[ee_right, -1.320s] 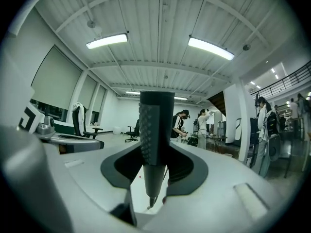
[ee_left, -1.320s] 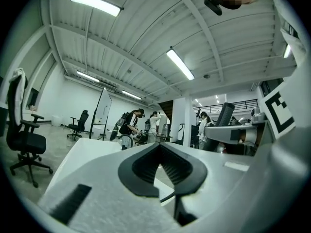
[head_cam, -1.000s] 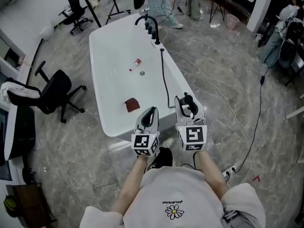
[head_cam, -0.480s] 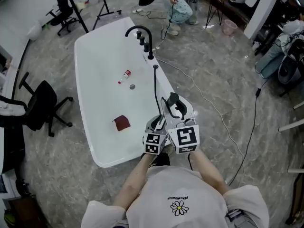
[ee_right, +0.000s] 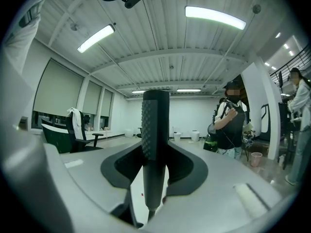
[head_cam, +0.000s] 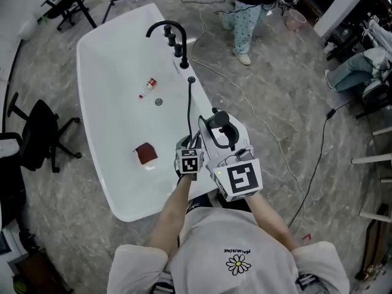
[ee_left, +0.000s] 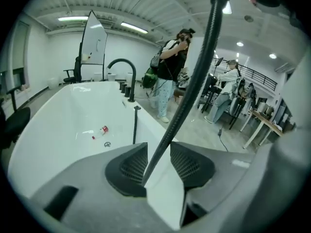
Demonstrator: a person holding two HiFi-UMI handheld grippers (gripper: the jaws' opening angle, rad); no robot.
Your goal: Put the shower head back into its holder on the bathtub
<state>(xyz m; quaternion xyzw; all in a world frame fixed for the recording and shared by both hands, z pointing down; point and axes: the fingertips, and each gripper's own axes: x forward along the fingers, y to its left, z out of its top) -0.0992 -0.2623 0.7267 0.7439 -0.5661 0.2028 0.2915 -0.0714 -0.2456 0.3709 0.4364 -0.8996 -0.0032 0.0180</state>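
Observation:
In the head view my right gripper [head_cam: 219,125] is shut on the black shower head [head_cam: 223,129], over the white bathtub's [head_cam: 110,66] right rim. The textured handle [ee_right: 154,130] stands upright between that gripper's [ee_right: 154,174] jaws. The black hose [head_cam: 188,112] runs along the rim to the small black holder [head_cam: 191,79], below the faucet [head_cam: 165,29]. My left gripper [head_cam: 192,146] sits just left of the right one. Its jaws have just been opening. The hose [ee_left: 194,81] crosses the left gripper [ee_left: 158,161] between the pads, which do not press on it. The holder [ee_left: 137,108] stands ahead.
A small bottle [head_cam: 147,87], a drain [head_cam: 158,102] and a red-brown cloth [head_cam: 146,154] lie in the tub. A person [head_cam: 248,11] stands past the faucet. An office chair [head_cam: 37,133] is to the left. Cables [head_cam: 269,133] trail over the floor on the right.
Both grippers have moved in over the tub's right rim and closer together. The left one has sunk beside the hose and opened its jaws around it. The right still holds the shower head.

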